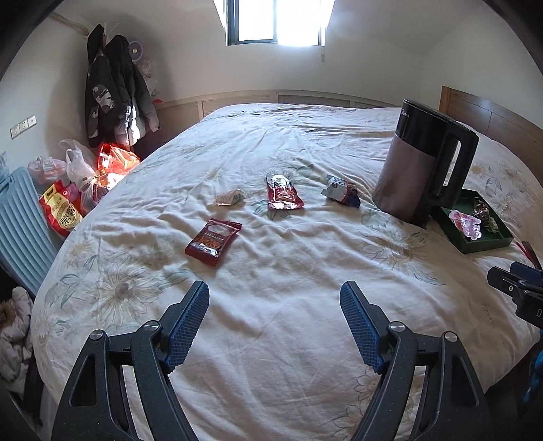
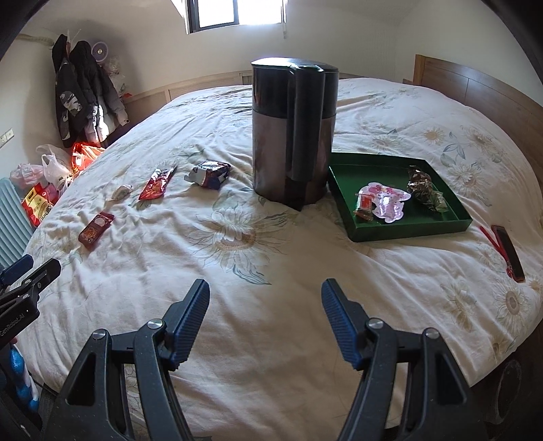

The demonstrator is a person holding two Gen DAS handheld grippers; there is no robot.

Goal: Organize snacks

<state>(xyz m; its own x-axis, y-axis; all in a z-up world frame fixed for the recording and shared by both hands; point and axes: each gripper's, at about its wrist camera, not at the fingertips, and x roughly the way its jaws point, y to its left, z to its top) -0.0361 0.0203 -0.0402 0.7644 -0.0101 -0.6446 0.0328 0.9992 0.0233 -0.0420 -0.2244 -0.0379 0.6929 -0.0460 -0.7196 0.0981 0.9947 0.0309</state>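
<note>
Left wrist view: sat behind the left gripper [image 1: 275, 293], above the bed's [image 1: 271, 325] near edge, looked forward and downward across the quilt toward the window [image 1: 275, 20]; loose snacks lay mid-distance, the kettle [image 1: 424, 163] and tray [image 1: 488, 249] stood off to the right. Right wrist view: sat behind the right gripper [image 2: 265, 291], same near edge, further right, same facing and tilt; the kettle [image 2: 293, 132] stood nearer and central, the tray [image 2: 407, 234] right of it. Shared: bed, kettle, tray, snacks, window, hung coats [image 1: 115, 91]. Each view caught the other gripper at its side edge.
</note>
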